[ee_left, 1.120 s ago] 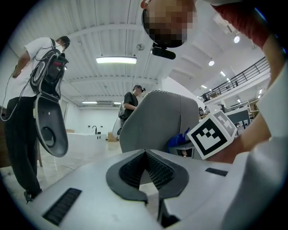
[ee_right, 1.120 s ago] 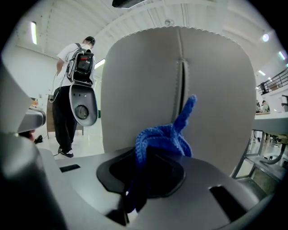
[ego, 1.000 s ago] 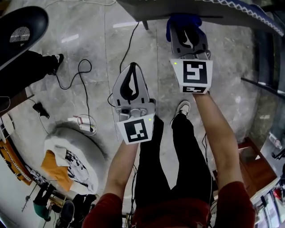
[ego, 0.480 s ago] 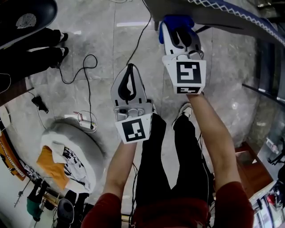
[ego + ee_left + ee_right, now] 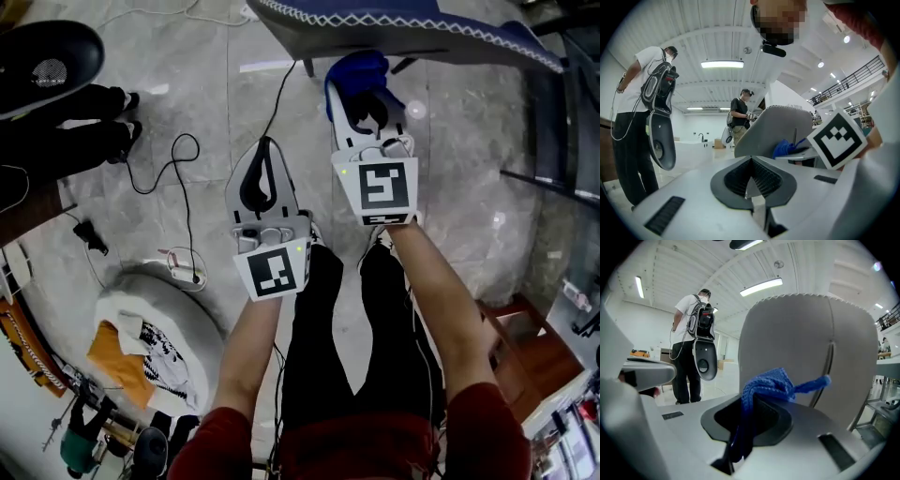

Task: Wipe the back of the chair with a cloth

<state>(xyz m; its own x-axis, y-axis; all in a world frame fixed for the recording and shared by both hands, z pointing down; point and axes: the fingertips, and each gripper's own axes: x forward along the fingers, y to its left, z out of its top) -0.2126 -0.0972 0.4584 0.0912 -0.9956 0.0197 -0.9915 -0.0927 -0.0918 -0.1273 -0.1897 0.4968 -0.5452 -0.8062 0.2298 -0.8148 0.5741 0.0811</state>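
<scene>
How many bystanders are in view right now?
2. A person in a white shirt stands at the left gripper view's left; a person in a dark top stands farther back, near centre. Others may be hidden.

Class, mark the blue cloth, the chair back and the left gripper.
blue cloth [image 5: 766, 384], right gripper view, bunched top fold.
chair back [image 5: 797, 341], right gripper view, middle of grey panel.
left gripper [image 5: 263, 148], head view, between its fingertips.

a blue knitted cloth [image 5: 765, 386] is bunched up and pinched between the jaws of the right gripper [image 5: 368, 94], with one thin end trailing out to the right. it sits just in front of the chair's grey back [image 5: 806, 338], which stands upright with a scalloped, stitched top edge. whether cloth and back touch cannot be told.
</scene>
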